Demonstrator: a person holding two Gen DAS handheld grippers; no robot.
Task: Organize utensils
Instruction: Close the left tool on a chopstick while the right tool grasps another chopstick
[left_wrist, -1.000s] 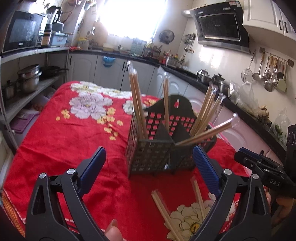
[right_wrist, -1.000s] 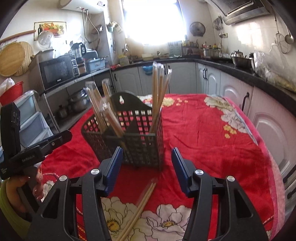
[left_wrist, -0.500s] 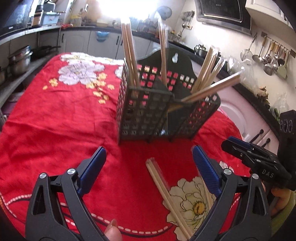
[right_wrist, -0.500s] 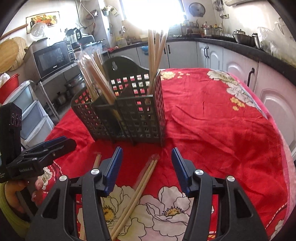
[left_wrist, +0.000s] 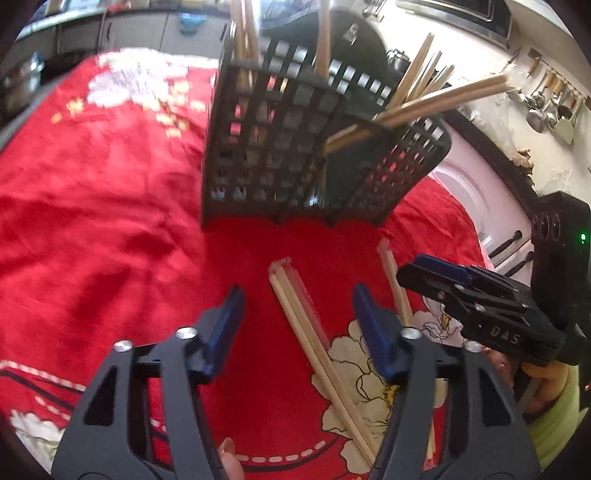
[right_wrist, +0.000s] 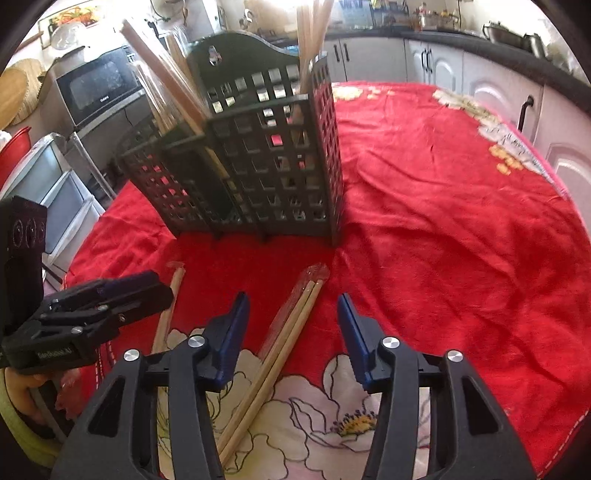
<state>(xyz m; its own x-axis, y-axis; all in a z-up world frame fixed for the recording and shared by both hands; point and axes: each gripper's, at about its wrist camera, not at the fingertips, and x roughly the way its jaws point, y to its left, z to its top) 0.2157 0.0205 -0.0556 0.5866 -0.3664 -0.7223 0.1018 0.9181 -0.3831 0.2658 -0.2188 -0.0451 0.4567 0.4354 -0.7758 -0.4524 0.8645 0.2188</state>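
Claws (left_wrist: 297, 325) closing over chopsticks (left_wrist: 314, 343)

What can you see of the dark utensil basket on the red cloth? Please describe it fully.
The utensil basket looks like dark grey plastic, with grid walls of square holes, inner dividers and a taller arched back with a hanging hole. It stands upright on short feet on the red cloth. Bundles of chopsticks stand and lean in its compartments. No gripper touches it.
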